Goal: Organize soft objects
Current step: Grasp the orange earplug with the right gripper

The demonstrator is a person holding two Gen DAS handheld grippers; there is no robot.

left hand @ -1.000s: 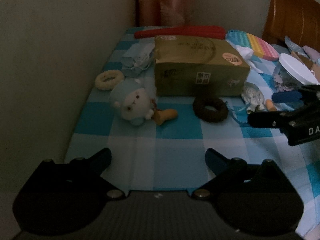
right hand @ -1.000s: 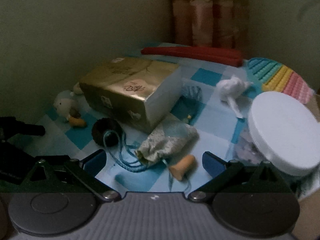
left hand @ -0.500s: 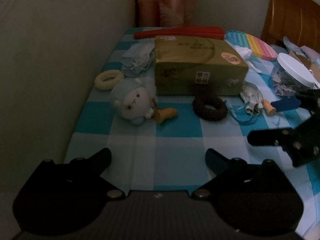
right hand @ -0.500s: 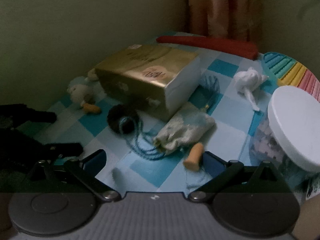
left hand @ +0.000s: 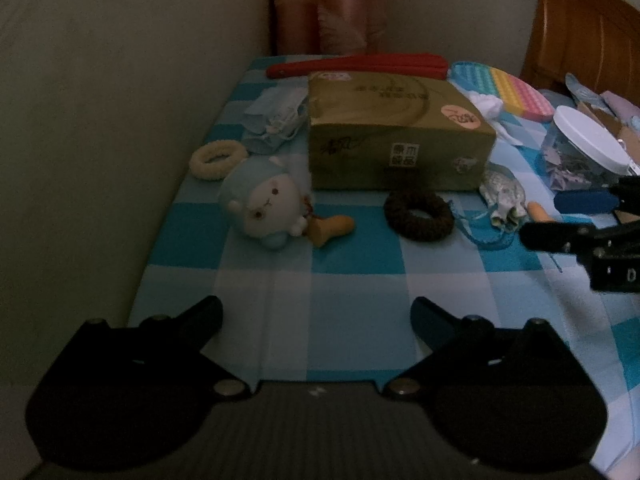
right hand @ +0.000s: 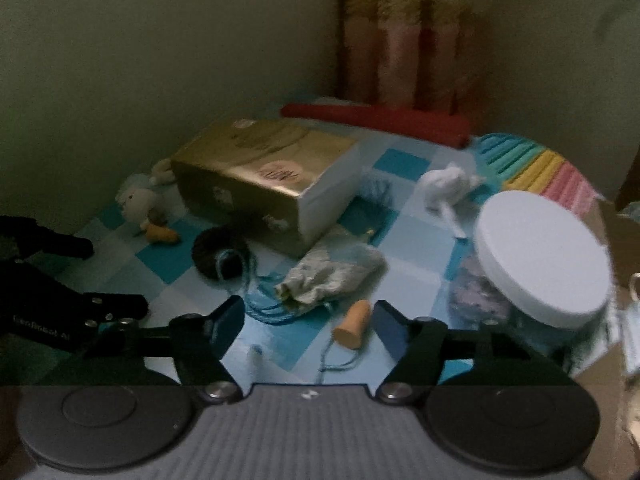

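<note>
A pale blue plush sheep (left hand: 266, 210) lies on the checked cloth, an orange earplug (left hand: 332, 229) beside it. A dark scrunchie (left hand: 419, 216) and a cream scrunchie (left hand: 218, 159) lie near the gold tissue pack (left hand: 394, 134). A small cloth pouch (right hand: 332, 278) with blue cord lies just beyond my right gripper (right hand: 310, 322), which is open and empty; a second orange earplug (right hand: 352, 325) lies between its fingers. My left gripper (left hand: 316, 314) is open and empty, well short of the sheep. The right gripper also shows in the left wrist view (left hand: 580, 216).
A clear jar with a white lid (right hand: 540, 256) stands at the right. A rainbow pop mat (left hand: 506, 88), a red pouch (left hand: 360, 65), crumpled tissue (right hand: 448, 184) and face masks (left hand: 274, 120) lie at the back. A wall runs along the left, a wooden chair (left hand: 584, 36) at far right.
My right gripper has moved forward and lower over the pouch and earplug, and its fingers have come closer together. The left gripper has barely moved.
</note>
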